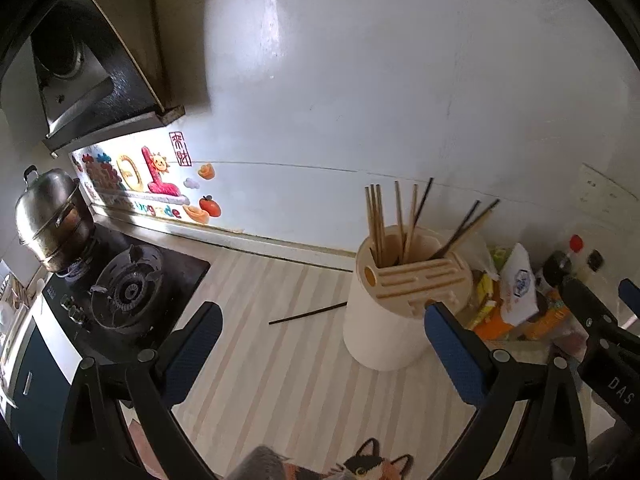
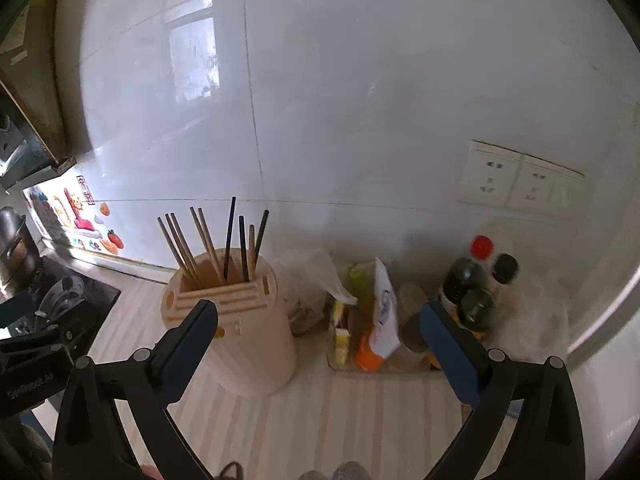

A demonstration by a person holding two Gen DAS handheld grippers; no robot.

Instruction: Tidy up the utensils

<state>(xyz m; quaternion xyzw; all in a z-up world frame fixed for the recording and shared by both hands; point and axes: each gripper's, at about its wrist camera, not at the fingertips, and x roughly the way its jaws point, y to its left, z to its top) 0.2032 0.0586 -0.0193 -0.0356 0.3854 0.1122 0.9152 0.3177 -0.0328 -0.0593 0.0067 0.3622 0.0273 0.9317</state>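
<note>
The left gripper (image 1: 323, 320), black-framed with blue pads on its fingers (image 1: 452, 350), fills the bottom of the left wrist view; its jaws stand wide apart and hold nothing. Between them and beyond stands the cream cylindrical utensil holder (image 1: 390, 320) with a slotted top, upright on the pale striped countertop (image 1: 280, 380). A bunch of wooden and black chopsticks (image 1: 400, 224) stands in its open compartment, leaning various ways. One loose black chopstick (image 1: 308, 314) lies flat on the countertop just left of the holder's base. Further left sit a black gas stove (image 1: 128, 292) and a steel steamer pot (image 1: 52, 224). The right gripper (image 2: 319, 320) is likewise spread wide and empty, the holder behind its left finger. To the right, a tray of packets (image 2: 372, 320) and dark bottles (image 2: 468, 284) stand against the white tiled wall (image 2: 360, 100)
</note>
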